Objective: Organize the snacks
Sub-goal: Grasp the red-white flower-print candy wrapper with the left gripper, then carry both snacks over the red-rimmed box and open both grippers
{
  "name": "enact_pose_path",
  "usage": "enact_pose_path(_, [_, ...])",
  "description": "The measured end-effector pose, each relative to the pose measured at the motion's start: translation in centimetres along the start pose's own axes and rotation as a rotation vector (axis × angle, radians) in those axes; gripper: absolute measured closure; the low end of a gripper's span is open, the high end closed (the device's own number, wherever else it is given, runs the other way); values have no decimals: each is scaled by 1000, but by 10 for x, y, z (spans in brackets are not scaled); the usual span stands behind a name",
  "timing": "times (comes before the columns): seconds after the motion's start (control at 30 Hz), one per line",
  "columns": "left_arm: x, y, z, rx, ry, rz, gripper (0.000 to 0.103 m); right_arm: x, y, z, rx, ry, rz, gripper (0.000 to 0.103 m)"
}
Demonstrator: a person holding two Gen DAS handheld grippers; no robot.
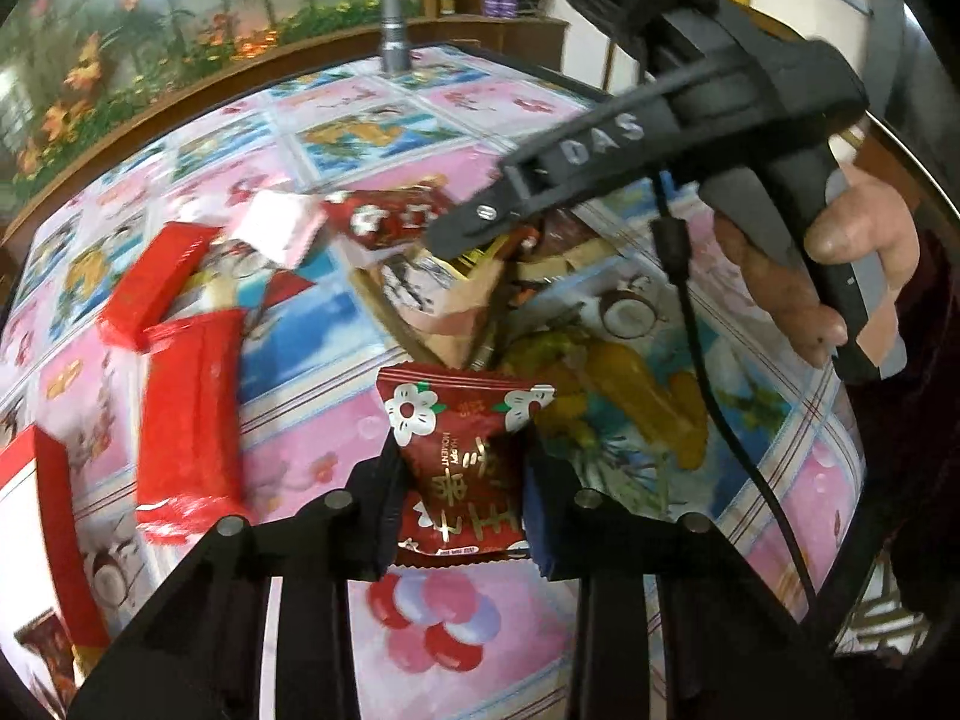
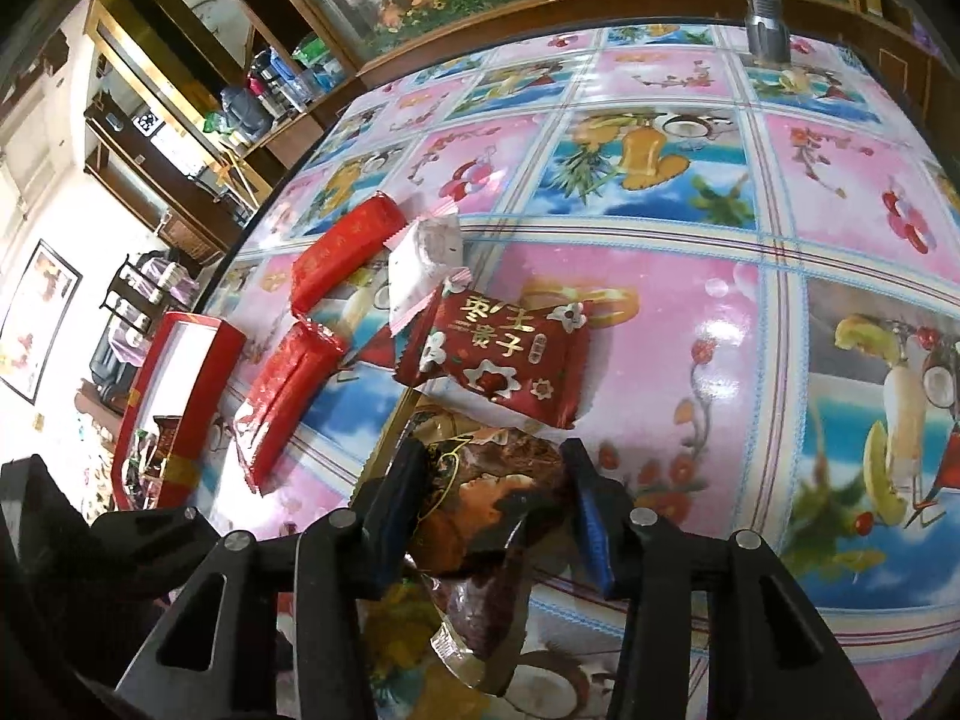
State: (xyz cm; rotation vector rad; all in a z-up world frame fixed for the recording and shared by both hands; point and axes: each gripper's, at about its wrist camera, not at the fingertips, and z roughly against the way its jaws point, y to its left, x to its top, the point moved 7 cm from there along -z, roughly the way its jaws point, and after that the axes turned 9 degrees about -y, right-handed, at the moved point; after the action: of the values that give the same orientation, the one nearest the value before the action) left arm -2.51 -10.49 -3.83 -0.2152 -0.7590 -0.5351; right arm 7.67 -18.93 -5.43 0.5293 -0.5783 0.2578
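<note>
While my left tongs (image 1: 465,468) sit clenched on the dark red flower-print snack packet (image 1: 462,456), the left view makes me a bit nervous: the pads only pinch its puffy sides, so I reckon it could squirt out once I lift. It's just off the pile, low over the tablecloth (image 1: 312,420). This view also shows my right hand (image 1: 840,276) on the other tool's handle, with that tool's tip buried in the snack pile, plus two red bars (image 1: 186,414) to the left.

Over on the right view, my right tongs (image 2: 492,510) straddle a brown crinkly wrapper (image 2: 480,516); can't tell if the pads actually bite yet. Overlapping wrappers could drag along. Only here do I see the whole red tray (image 2: 210,360) at the table edge and a second flower packet (image 2: 510,360).
</note>
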Motion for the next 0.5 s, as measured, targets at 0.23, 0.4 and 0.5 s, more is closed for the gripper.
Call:
enact_pose_path(0.23, [-1,21,39,97,-59,50,73,0,9,1,61,-10,-12,62])
enact_pose_path(0.4, [-6,39,64,139,-87,86,73,-8,20,-6,55,42,36,53])
enact_pose_path(0.5, [-8,52,74,166,-96,101,73,-13,32,-9,32,49,111,44])
